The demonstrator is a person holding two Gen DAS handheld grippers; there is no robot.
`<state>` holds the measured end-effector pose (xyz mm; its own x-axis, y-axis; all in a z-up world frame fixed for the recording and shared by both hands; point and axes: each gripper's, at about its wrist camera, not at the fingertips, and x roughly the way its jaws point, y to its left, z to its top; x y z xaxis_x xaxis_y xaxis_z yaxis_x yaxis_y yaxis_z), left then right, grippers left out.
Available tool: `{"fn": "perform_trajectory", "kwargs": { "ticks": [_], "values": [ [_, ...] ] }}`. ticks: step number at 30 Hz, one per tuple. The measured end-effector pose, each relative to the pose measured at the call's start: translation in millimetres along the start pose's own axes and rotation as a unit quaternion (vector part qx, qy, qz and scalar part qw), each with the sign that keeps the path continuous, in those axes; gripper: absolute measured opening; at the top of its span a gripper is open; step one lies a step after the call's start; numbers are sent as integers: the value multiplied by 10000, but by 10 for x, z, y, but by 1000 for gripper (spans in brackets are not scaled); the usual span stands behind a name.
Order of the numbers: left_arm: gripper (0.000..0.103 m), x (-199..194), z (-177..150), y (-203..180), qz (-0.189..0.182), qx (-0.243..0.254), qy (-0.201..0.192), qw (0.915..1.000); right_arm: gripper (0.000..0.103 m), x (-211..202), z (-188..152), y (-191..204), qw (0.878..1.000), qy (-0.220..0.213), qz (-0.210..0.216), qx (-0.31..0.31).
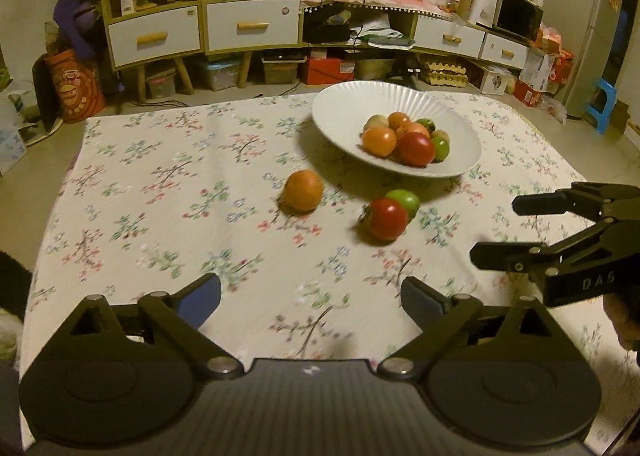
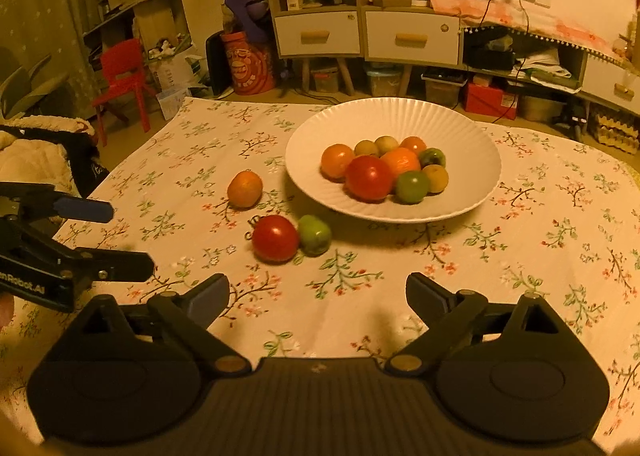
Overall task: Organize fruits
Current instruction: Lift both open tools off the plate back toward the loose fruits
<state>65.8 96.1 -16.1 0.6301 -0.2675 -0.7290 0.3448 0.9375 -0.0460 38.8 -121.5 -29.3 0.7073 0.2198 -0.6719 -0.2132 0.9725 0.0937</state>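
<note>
Both grippers, left gripper [image 1: 310, 298] and right gripper [image 2: 318, 296], hover with jaws apart and empty over a floral tablecloth [image 2: 540, 276]. Beyond it stand a white bowl [image 2: 472, 127] and cluttered drawer cabinets [image 2: 412, 37].

A white ribbed bowl [image 2: 394, 115] holds a pile of red, orange and green fruits [image 2: 384, 169]. On the cloth at its eight o'clock lie an orange [image 2: 244, 189], a red tomato [image 2: 275, 238] and a green fruit [image 2: 314, 234], the last two touching.

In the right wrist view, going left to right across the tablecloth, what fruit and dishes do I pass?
Orange fruit → red fruit → green fruit → white bowl holding the piled fruit.
</note>
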Motion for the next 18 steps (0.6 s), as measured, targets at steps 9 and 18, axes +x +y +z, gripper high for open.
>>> {"fn": "perform_trajectory", "kwargs": {
  "ticks": [9, 18],
  "values": [
    [95, -227, -195, 354, 91, 111, 159, 9998, 96, 19, -124, 188, 9996, -94, -197, 179],
    [95, -477, -471, 626, 126, 365, 379, 9985, 97, 6, -217, 475, 9988, -314, -271, 247]
  ]
}}
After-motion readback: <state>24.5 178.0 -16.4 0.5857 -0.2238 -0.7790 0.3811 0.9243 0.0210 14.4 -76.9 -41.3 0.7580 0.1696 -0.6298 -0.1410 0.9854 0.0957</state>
